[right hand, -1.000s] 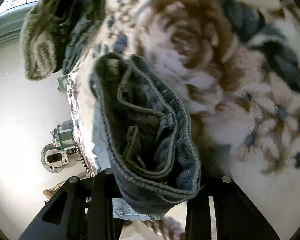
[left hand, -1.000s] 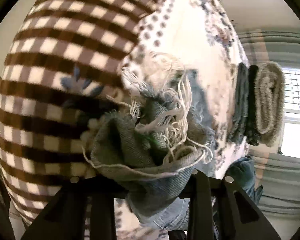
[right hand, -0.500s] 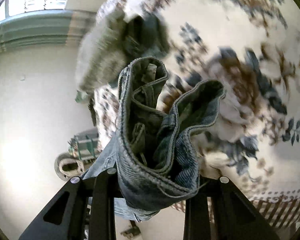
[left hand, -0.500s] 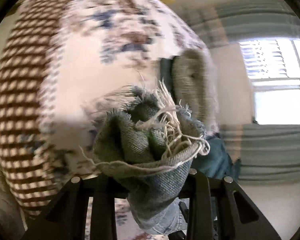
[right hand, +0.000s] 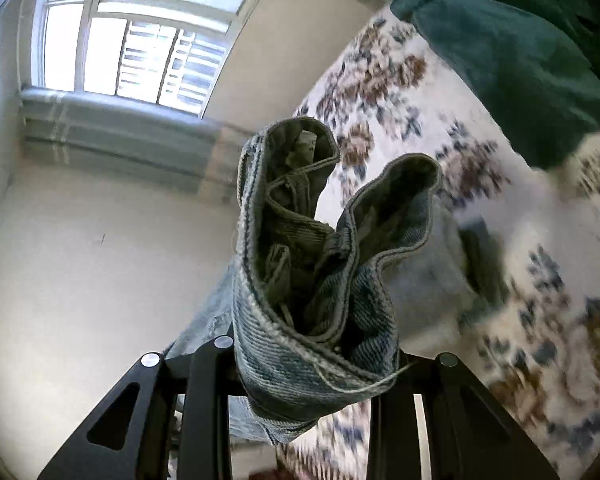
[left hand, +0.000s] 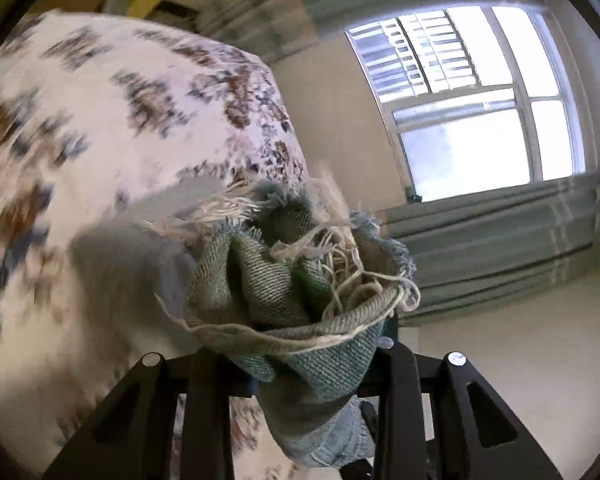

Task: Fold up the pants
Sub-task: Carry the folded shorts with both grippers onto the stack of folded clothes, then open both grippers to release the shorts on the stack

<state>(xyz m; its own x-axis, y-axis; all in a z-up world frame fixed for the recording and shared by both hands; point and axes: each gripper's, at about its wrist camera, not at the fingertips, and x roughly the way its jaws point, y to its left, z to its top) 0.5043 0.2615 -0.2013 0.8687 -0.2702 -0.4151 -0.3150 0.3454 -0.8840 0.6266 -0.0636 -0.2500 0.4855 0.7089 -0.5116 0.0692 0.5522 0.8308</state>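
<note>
The pants are light blue jeans. My left gripper [left hand: 300, 364] is shut on their frayed hem [left hand: 296, 292], with loose white threads bunched above the jaws. My right gripper [right hand: 308, 360] is shut on the folded waistband [right hand: 320, 264], whose seams and inner lining show. Both ends are held up above the flowered bedspread [left hand: 100, 140], which also shows in the right wrist view [right hand: 500, 240]. The fabric hides the fingertips of both grippers.
A window [left hand: 472, 92] with a pale green curtain below it [left hand: 500, 240] faces the bed; it also shows in the right wrist view [right hand: 140, 32]. A dark teal cloth [right hand: 520, 40] lies at the upper right. Bare cream wall [right hand: 80, 260] is at the left.
Both grippers have lifted and swung away from the bed surface toward the window, still holding the jeans. The folded clothes pile and the checked blanket have left view.
</note>
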